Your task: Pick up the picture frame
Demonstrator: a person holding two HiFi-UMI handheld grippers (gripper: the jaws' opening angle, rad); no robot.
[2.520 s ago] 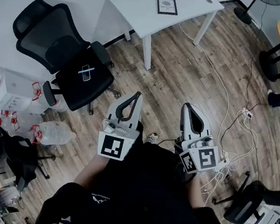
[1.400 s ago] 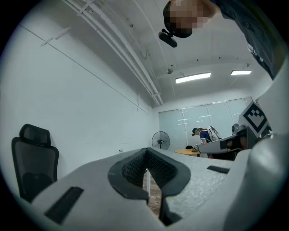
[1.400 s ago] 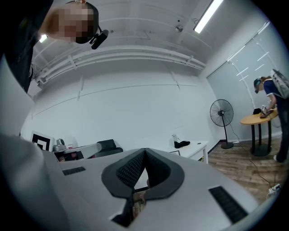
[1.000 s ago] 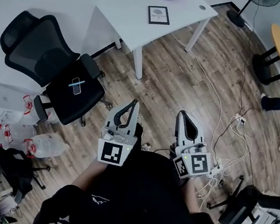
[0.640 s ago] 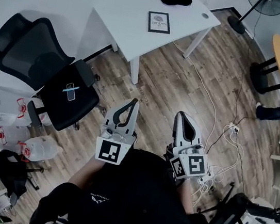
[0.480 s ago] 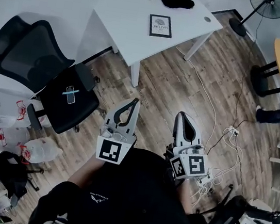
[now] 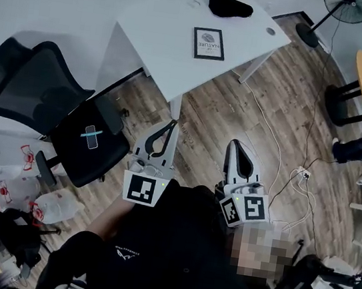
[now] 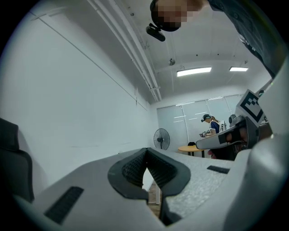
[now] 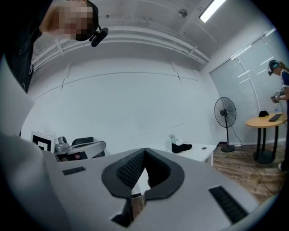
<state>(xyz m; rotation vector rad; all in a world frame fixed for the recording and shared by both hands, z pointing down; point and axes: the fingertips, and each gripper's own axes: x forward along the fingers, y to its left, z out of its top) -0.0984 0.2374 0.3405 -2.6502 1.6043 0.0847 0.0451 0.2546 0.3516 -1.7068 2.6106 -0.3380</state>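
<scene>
Both grippers empty, frame ahead
We held left gripper (image 7: 171,125) and right gripper (image 7: 236,145) closed on nothing; well beyond, the picture frame (image 7: 209,44) lay flat on the table (image 7: 164,30), likely light, rigid, fragile, best pinched at its border.

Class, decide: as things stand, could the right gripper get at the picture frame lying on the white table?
Probably not yet. The right gripper is shut and well short of the table, with open floor between them. Nothing blocks the picture frame, so stepping closer should do.
</scene>
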